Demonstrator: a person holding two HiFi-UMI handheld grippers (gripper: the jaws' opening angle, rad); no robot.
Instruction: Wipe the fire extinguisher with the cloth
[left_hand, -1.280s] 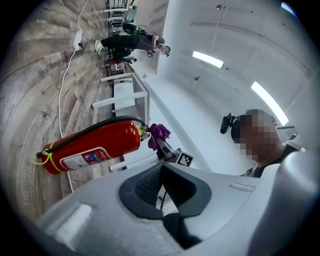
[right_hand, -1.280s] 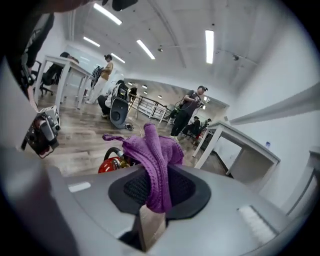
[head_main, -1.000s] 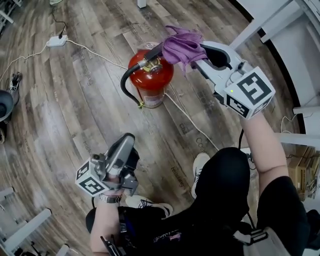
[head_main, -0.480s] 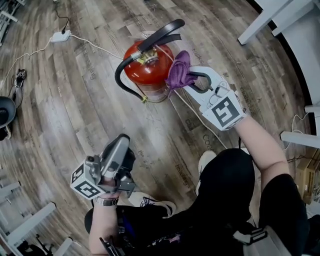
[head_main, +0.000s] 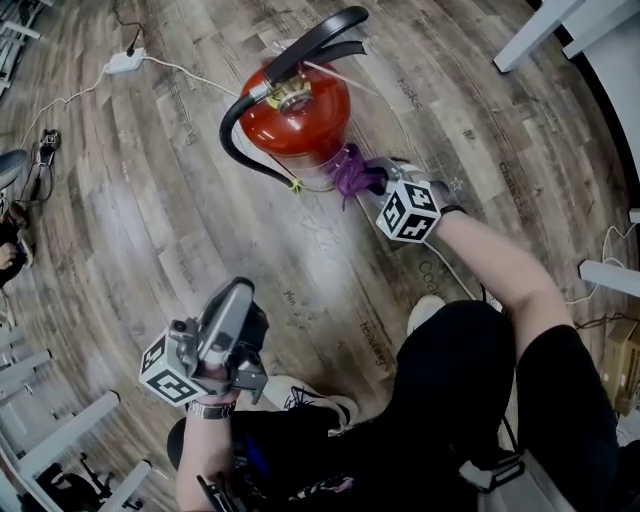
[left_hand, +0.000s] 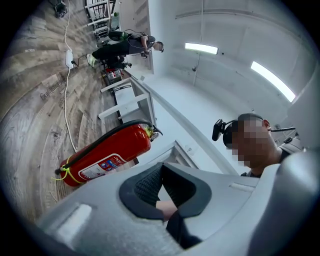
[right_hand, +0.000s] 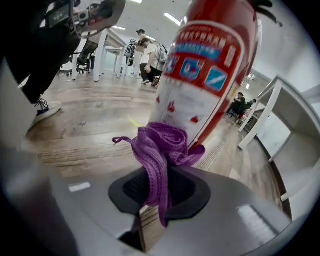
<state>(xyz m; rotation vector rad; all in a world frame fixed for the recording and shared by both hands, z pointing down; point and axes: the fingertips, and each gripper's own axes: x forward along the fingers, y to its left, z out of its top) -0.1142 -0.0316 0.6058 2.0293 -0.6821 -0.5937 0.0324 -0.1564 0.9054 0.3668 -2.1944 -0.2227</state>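
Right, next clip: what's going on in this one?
A person holds a gripper in each hand. The right gripper is shut on a bunched purple cloth and holds it at the lower side of the red fire extinguisher, which stands upright on the wooden floor. The cloth appears to touch the cylinder. The left gripper is shut and empty, held near the person's legs, well clear of the extinguisher.

The label (right_hand: 202, 65) on the fire extinguisher (head_main: 300, 118) shows print and pictograms too blurred to read.
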